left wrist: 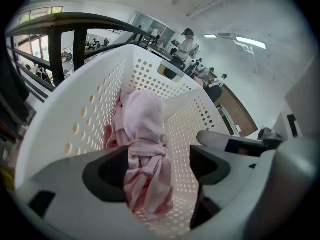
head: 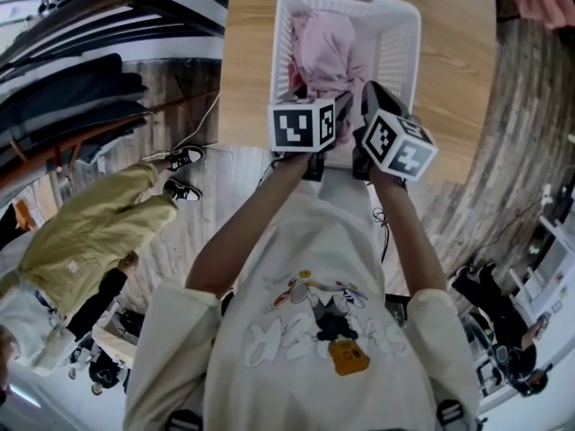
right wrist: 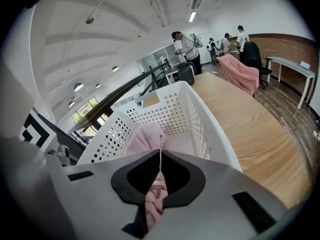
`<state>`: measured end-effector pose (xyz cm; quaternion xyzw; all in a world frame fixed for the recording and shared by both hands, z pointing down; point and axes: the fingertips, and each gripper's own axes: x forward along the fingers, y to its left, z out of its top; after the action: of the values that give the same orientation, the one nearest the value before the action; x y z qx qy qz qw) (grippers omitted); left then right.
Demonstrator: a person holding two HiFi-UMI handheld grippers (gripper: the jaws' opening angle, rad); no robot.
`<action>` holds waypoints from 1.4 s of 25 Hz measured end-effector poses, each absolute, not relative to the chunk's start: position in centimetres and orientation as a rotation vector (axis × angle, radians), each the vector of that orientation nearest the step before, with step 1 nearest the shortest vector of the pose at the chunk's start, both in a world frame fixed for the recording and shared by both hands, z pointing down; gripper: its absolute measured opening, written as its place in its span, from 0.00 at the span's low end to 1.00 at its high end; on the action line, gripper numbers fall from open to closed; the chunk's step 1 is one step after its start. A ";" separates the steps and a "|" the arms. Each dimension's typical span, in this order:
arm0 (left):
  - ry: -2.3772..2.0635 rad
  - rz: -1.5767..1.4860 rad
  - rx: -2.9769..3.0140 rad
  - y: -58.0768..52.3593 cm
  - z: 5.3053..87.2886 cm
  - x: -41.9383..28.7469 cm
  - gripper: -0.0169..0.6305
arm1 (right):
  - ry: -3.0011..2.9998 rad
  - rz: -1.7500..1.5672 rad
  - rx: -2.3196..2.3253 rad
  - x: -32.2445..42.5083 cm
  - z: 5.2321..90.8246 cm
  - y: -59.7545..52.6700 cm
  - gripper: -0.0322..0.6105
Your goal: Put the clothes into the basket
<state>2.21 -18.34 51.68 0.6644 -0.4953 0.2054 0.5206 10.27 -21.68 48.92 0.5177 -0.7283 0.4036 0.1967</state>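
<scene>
Holding: our right claw (right wrist: 159, 176) is pinched closed on a fold of the pink garment (head: 328, 52), and a strip of the cloth trails out below its pads.
Left claw: our left claw (left wrist: 157, 166) stands wide. The twisted cloth hangs between its jaws, close against one and clear of the other, with no squeeze that we can see.
Where it is: the garment sits inside the white basket (head: 406, 14), toward the side wall nearer our left claw, its upper part gathered into a loose rope with a knot-like bunch partway down.
Setting: the basket rests on a wooden tabletop (head: 252, 61), and both claws hover over its near rim.
Handling: we judge the garment light, soft and limp. It should sag and drape from any grip rather than keep a shape, and it looks neither slippery nor fragile.
Where to grip: the thick bunch at the twist looks the surest hold. A single thin edge could slide out of the pads.
Left outside: a second pink cloth (right wrist: 240, 74) lies at the tabletop's far end, well apart from the basket.
</scene>
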 end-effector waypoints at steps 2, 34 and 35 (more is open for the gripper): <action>-1.202 0.513 1.613 -18.1 51.2 2.0 0.54 | -2.043 1.122 1.453 10.5 48.7 -21.4 0.09; -1.572 0.532 1.975 -12.9 42.3 0.1 0.03 | -2.249 0.543 1.412 9.9 43.0 -16.0 0.09; -1.572 0.526 1.986 -13.0 42.2 0.2 0.03 | -2.254 0.502 1.415 9.8 42.8 -16.0 0.09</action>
<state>0.16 -12.96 42.23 0.7385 -0.5844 0.1956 0.2736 9.82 -15.95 42.83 0.5103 -0.8127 0.1810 0.2151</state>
